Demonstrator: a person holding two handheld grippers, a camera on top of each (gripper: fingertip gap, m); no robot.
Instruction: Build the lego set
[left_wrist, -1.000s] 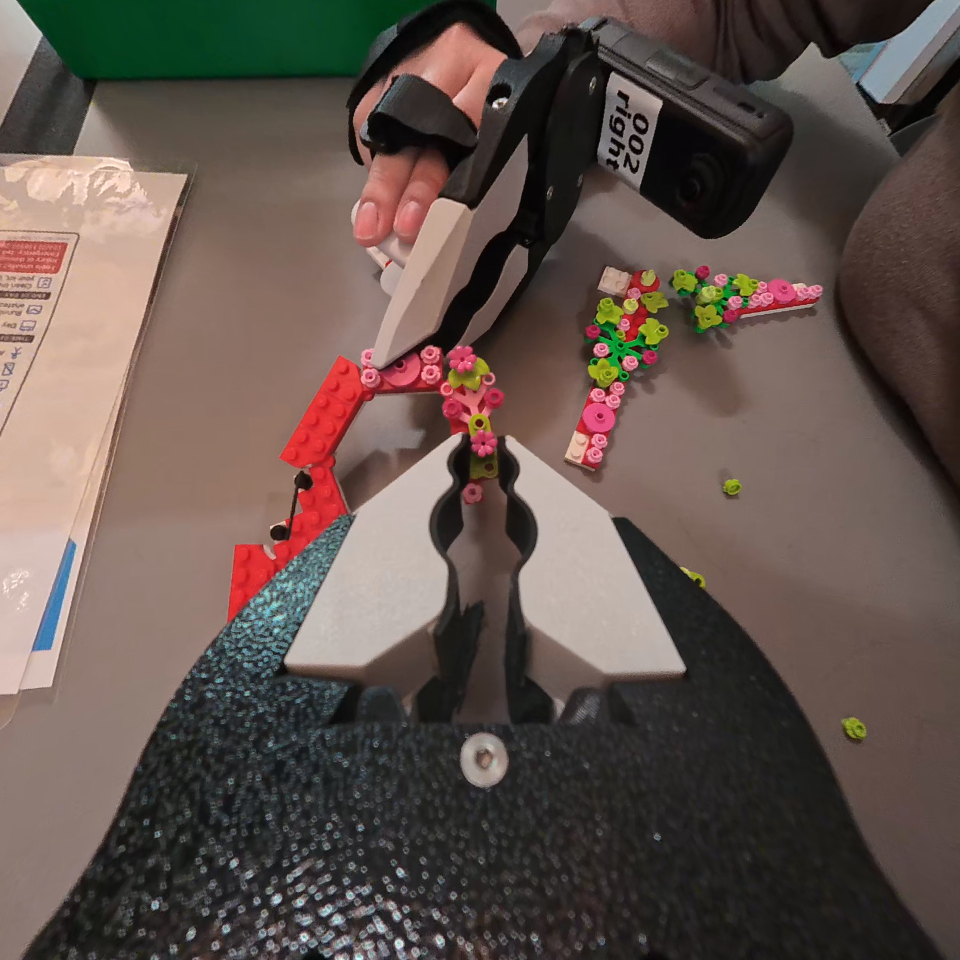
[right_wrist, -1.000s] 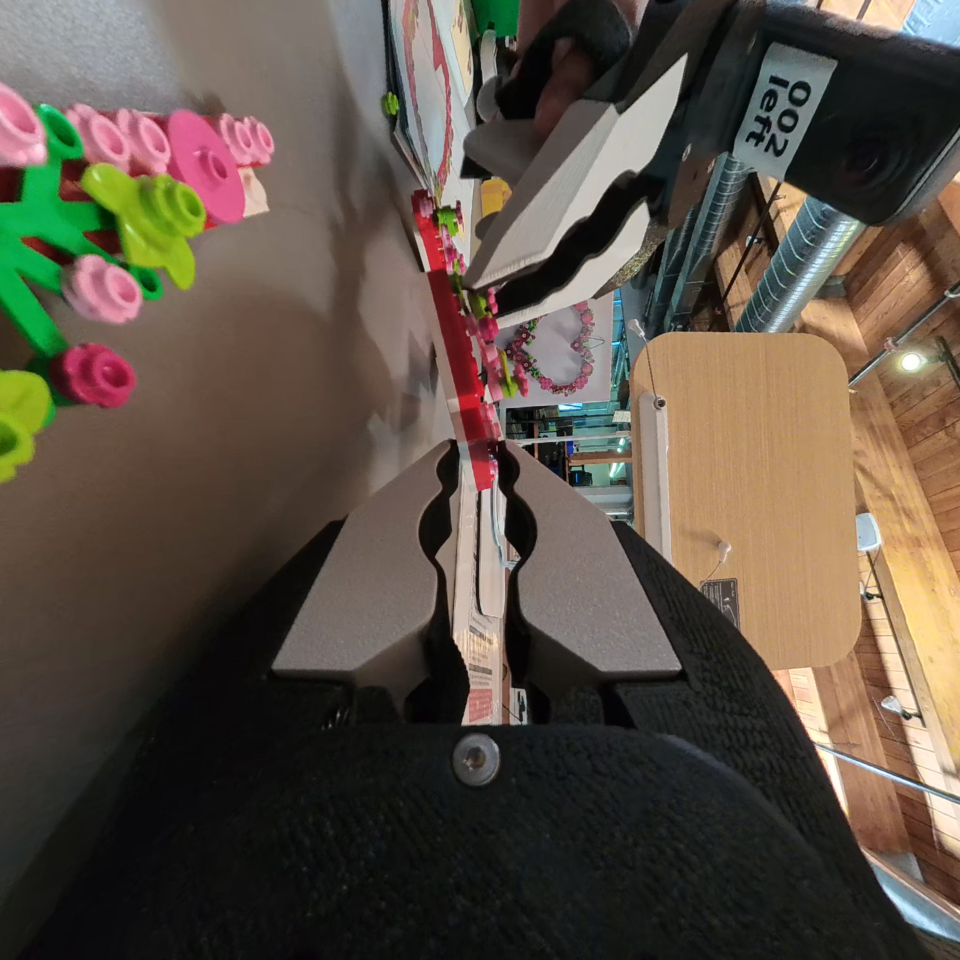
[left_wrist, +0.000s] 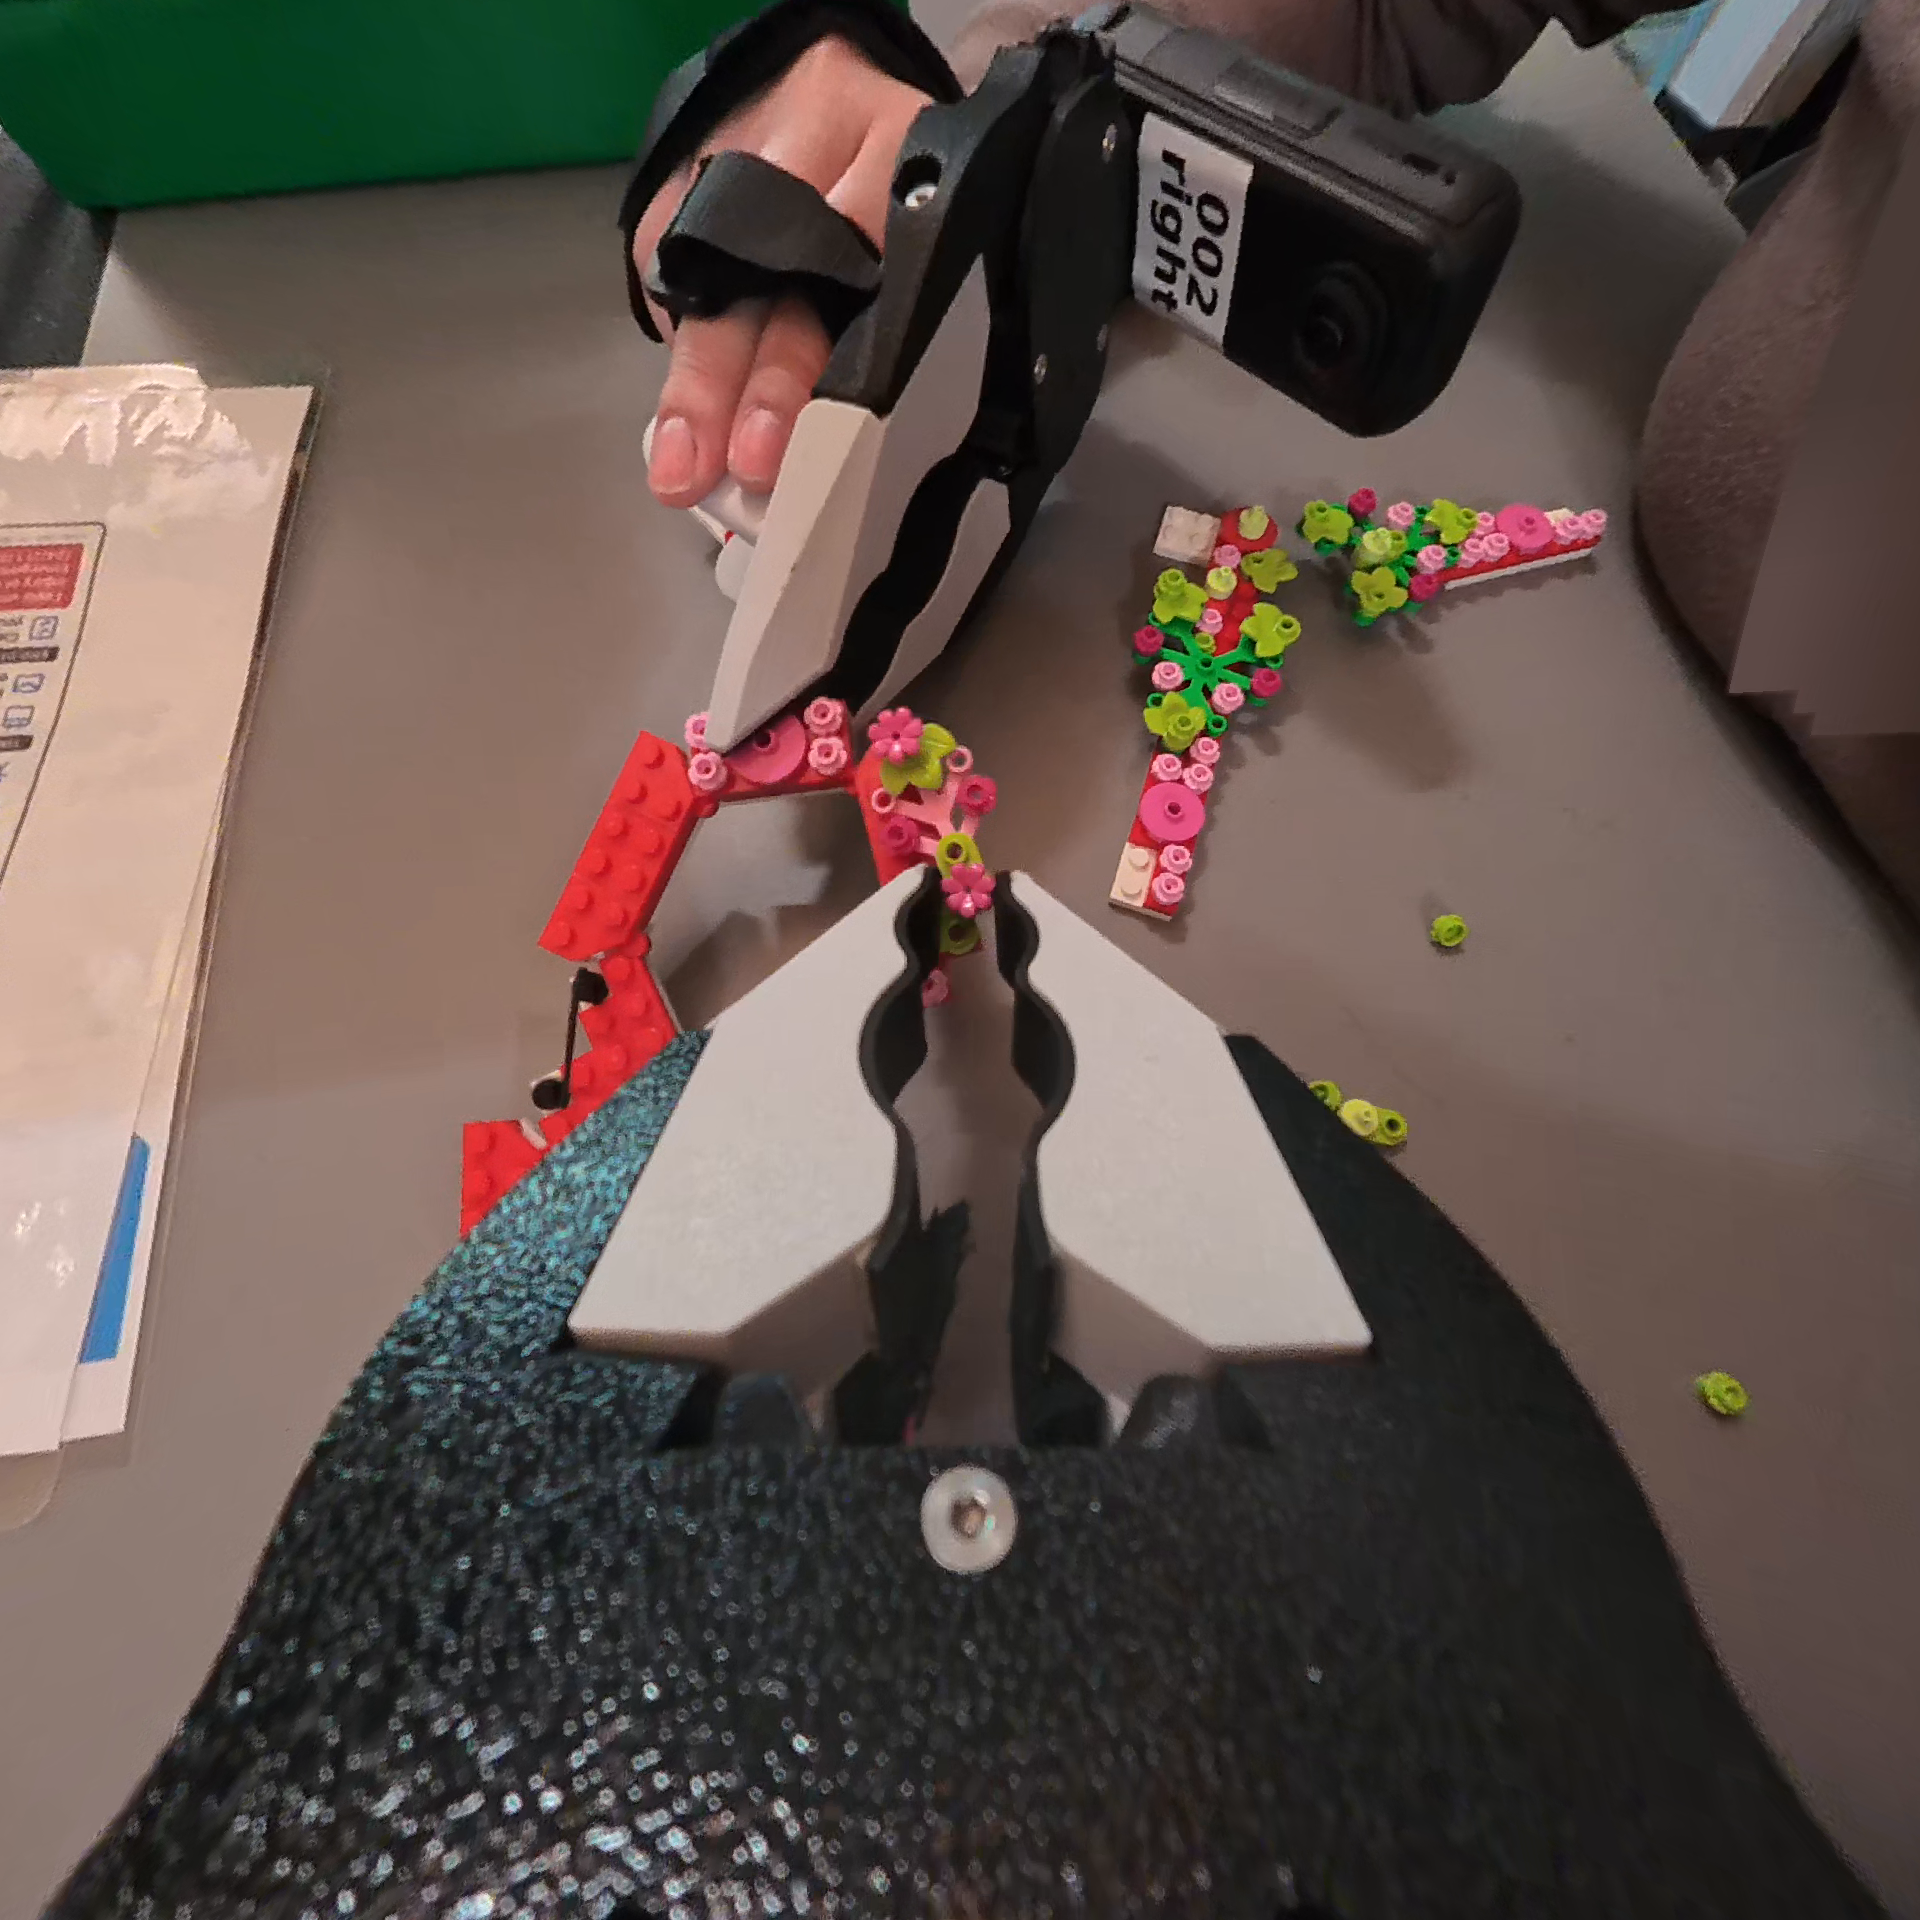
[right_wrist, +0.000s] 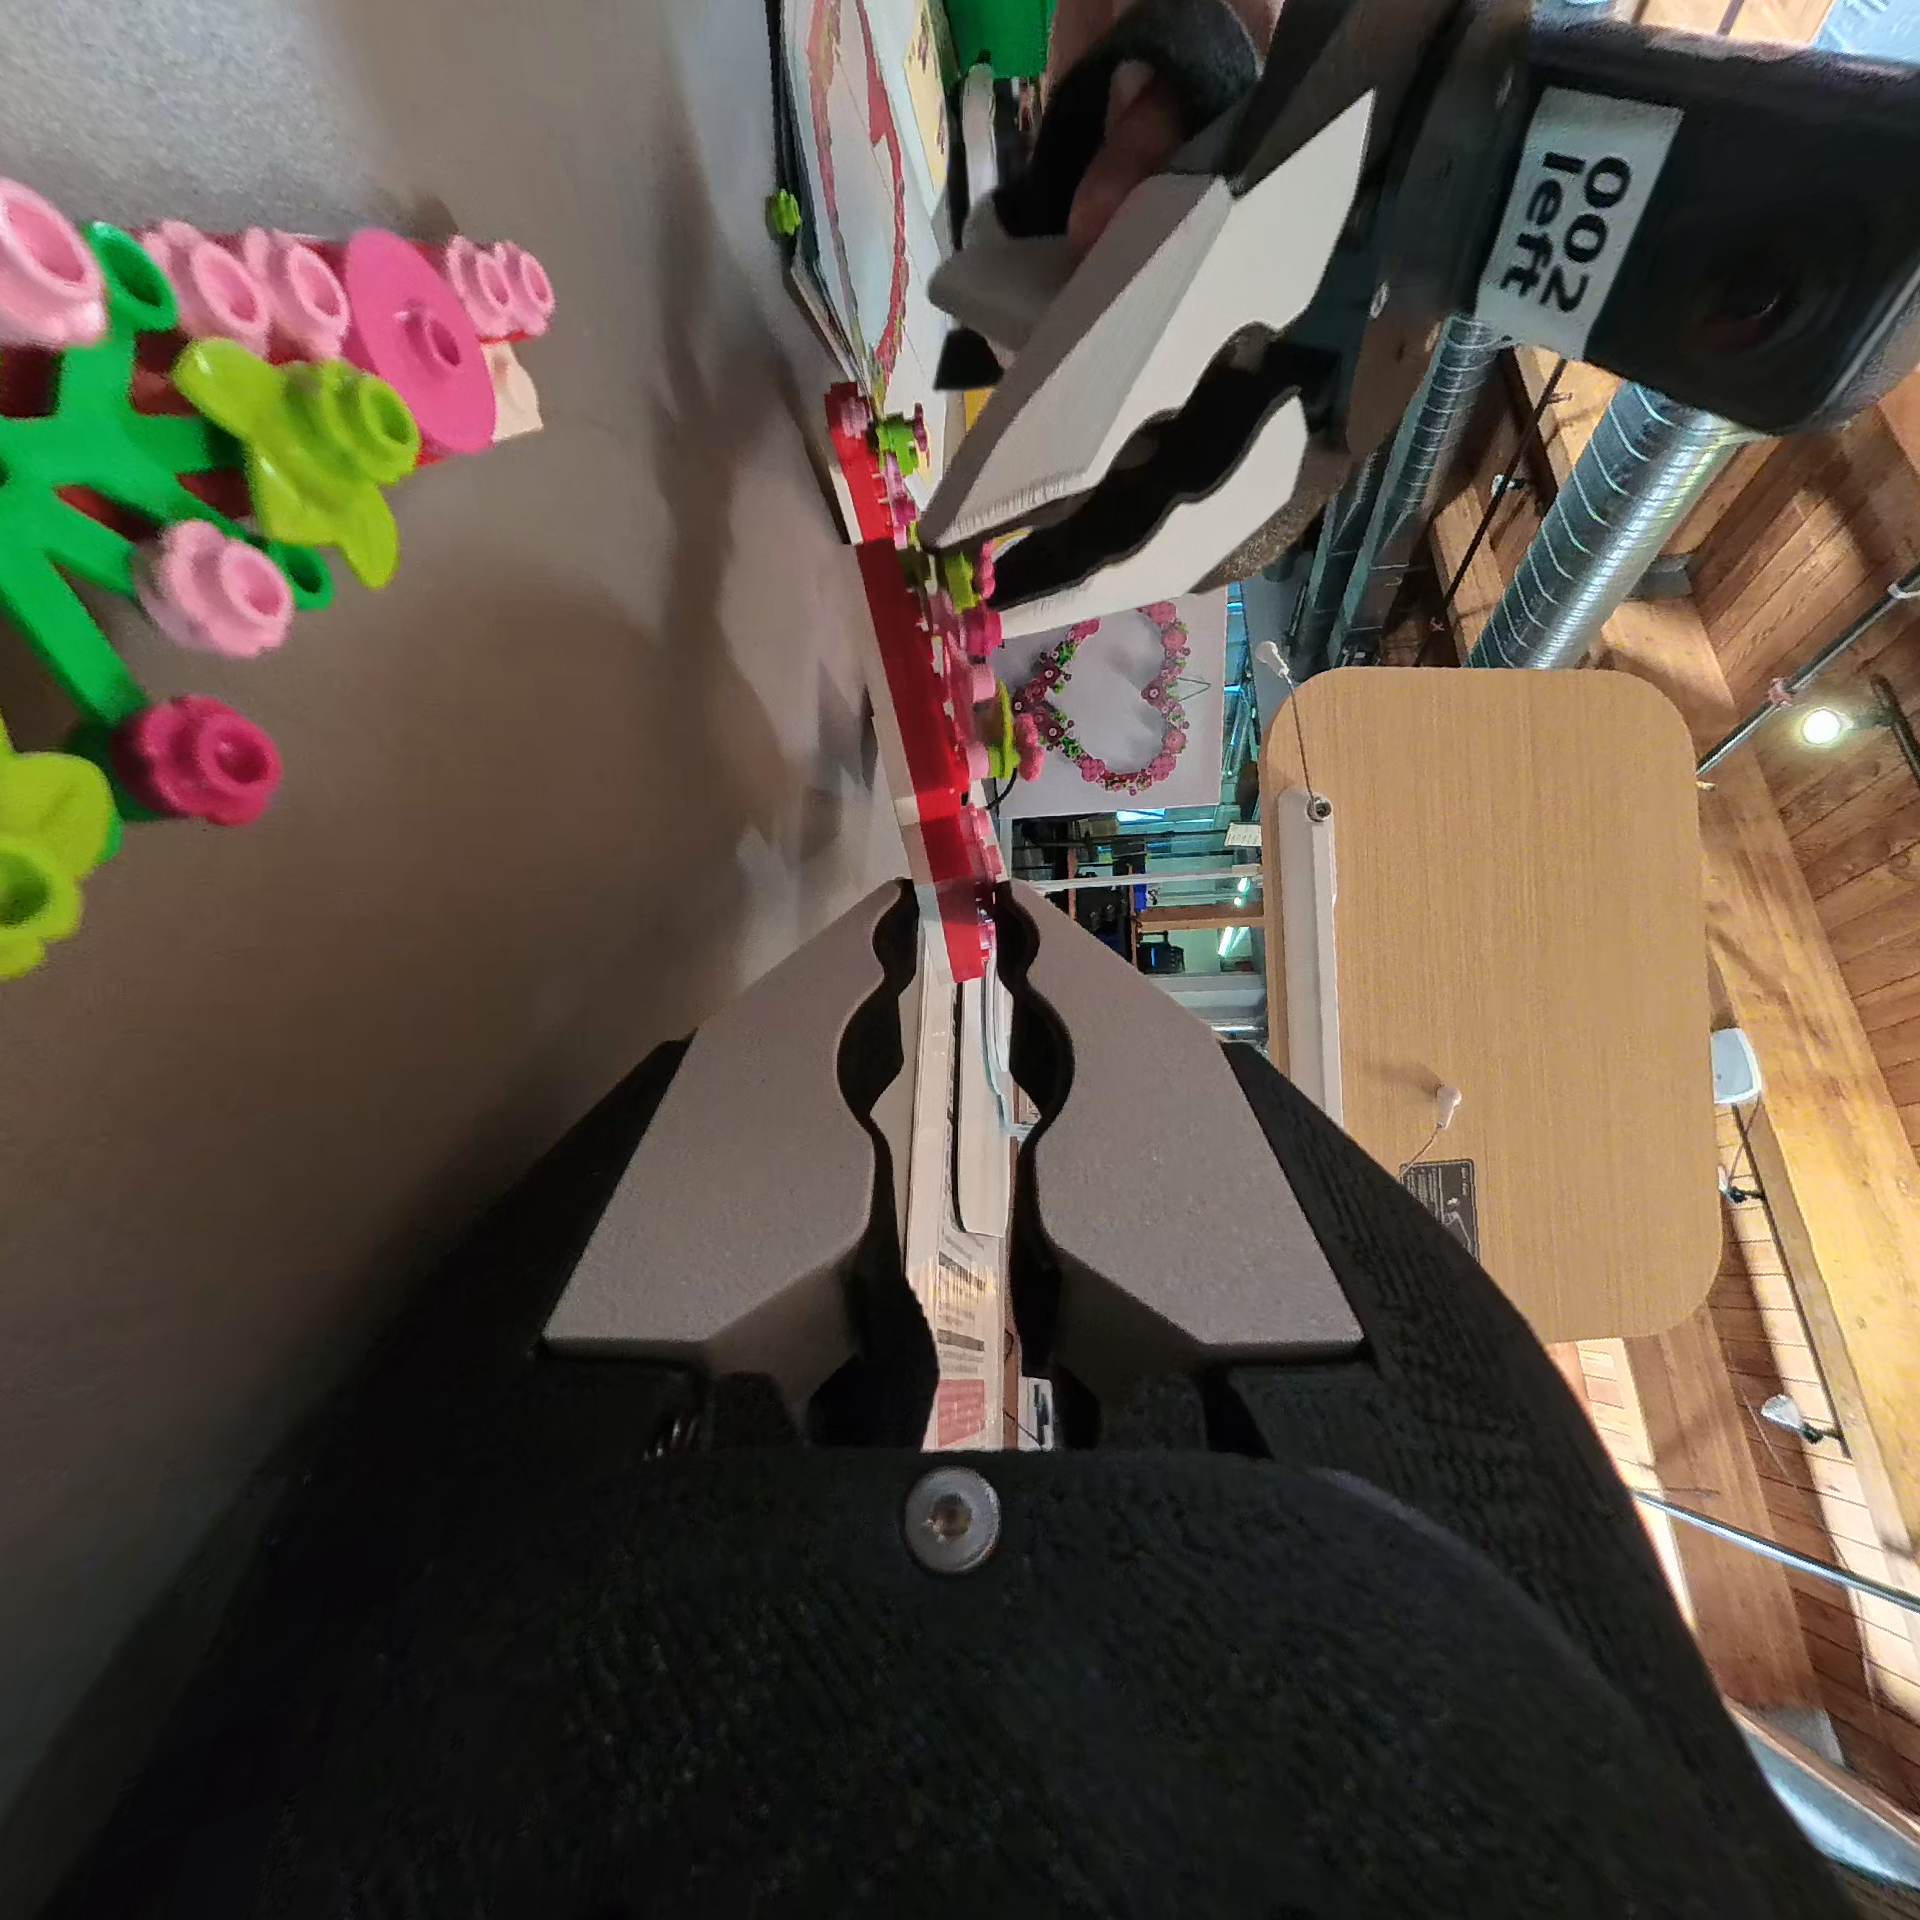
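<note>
We hold the red frame from two ends on the grey table. Our left gripper is clenched on the frame's flowered arm: a pink flower sits right between its fingertips, and the arm runs away from them toward the right gripper. Our right gripper comes down from beyond, its tips closed on the frame's far corner, over the large pink disc with small pink studs around it. The right wrist view shows this from the side: the right gripper grasps the red edge between its fingers, and the left gripper bites the same strip farther ahead.

To the right of the left gripper, apart from the frame, lie two finished flower strips, one pointing away from us and one crosswise beyond it. Loose lime studs lie just right of the left fingers, others farther right. Off to the left rests a booklet in a clear bag.
</note>
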